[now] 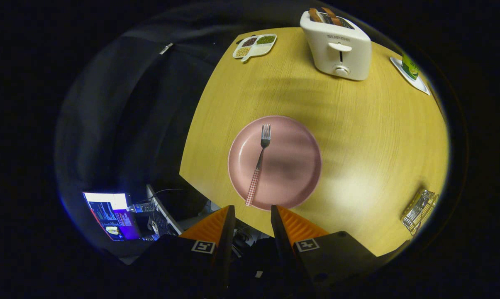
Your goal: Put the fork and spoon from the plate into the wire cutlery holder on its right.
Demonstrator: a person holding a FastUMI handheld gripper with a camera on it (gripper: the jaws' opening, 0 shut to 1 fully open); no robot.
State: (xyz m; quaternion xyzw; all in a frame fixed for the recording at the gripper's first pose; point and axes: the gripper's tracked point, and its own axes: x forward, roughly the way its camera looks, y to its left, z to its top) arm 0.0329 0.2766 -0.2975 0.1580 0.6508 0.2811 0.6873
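A: One fork (259, 162) lies on the pink plate (299, 137), checked handle toward the gripper (252, 214). No spoon is visible on it.

B: And the gripper's jaws?

A: Parted, holding nothing, just short of the handle end. The wire cutlery holder (420, 209) sits well to the plate's right.

B: So which step?

A: Likely the approach; next, lower and close on the fork's handle.

Tool (253, 207) fingers parted, holding nothing, raised and level
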